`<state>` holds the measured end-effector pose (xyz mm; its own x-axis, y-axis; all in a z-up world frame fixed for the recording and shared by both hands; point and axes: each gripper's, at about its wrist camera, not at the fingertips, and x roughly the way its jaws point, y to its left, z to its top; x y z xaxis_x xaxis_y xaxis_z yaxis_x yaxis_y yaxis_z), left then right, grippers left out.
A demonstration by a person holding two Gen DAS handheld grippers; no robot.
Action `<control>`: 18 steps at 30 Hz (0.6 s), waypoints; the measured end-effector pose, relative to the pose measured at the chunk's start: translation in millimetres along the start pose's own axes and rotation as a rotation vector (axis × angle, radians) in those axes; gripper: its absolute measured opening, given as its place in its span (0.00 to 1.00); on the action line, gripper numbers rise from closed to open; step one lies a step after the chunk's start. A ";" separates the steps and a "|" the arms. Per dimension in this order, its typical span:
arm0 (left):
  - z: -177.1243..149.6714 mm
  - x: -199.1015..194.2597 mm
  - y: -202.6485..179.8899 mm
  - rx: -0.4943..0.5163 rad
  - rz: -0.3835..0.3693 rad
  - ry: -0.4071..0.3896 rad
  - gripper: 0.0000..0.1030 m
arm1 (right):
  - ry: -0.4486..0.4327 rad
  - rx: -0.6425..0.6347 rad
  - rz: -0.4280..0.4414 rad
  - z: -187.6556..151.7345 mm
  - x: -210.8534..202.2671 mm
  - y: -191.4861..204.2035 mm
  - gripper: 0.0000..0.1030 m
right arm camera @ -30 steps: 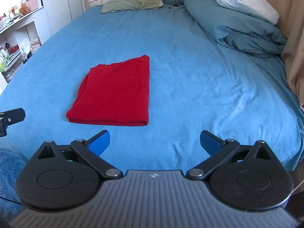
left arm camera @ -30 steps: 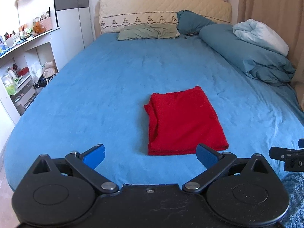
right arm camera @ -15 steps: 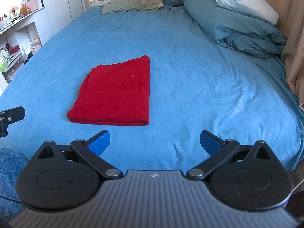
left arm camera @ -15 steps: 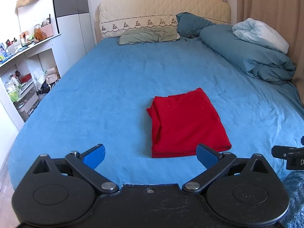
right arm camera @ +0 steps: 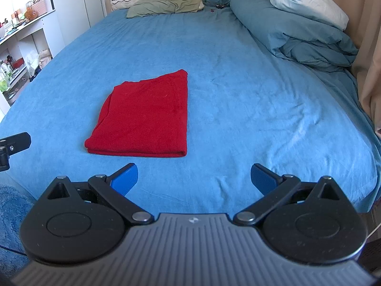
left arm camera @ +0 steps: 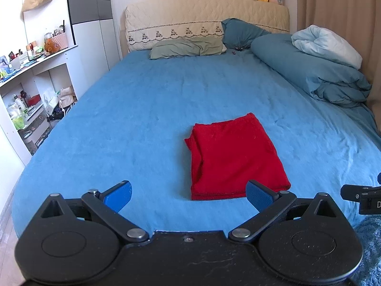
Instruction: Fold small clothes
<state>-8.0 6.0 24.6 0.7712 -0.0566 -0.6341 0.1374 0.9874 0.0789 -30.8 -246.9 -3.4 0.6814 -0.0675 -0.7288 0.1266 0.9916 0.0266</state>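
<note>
A red garment lies folded into a neat rectangle on the blue bed sheet; it also shows in the right wrist view. My left gripper is open and empty, held back over the bed's near edge, just short of the garment's near edge. My right gripper is open and empty, near the bed's foot, to the right of the garment and a little short of it. Nothing touches the garment.
A rolled blue duvet and pillows lie at the bed's far and right side. White shelves with clutter stand on the left. A curtain hangs on the right. A blue rug lies below the bed's foot.
Both grippers have drawn back slightly from the folded garment, the left one tilting up. Both stay open; the garment has not moved.
</note>
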 end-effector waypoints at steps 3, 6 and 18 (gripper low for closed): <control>-0.8 -0.5 1.2 0.001 -0.003 -0.002 1.00 | 0.003 0.007 0.004 -0.6 -0.9 0.3 1.00; -0.8 -0.4 1.3 0.001 0.003 -0.001 1.00 | 0.004 0.010 0.005 -1.1 -2.0 1.1 1.00; -0.3 0.1 2.1 0.008 -0.005 0.001 1.00 | 0.002 0.013 0.004 -1.9 -2.8 2.1 1.00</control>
<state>-7.8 8.1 24.5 0.7698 -0.0617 -0.6354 0.1464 0.9858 0.0817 -33.8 -244.4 -2.6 0.6808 -0.0630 -0.7297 0.1333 0.9903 0.0388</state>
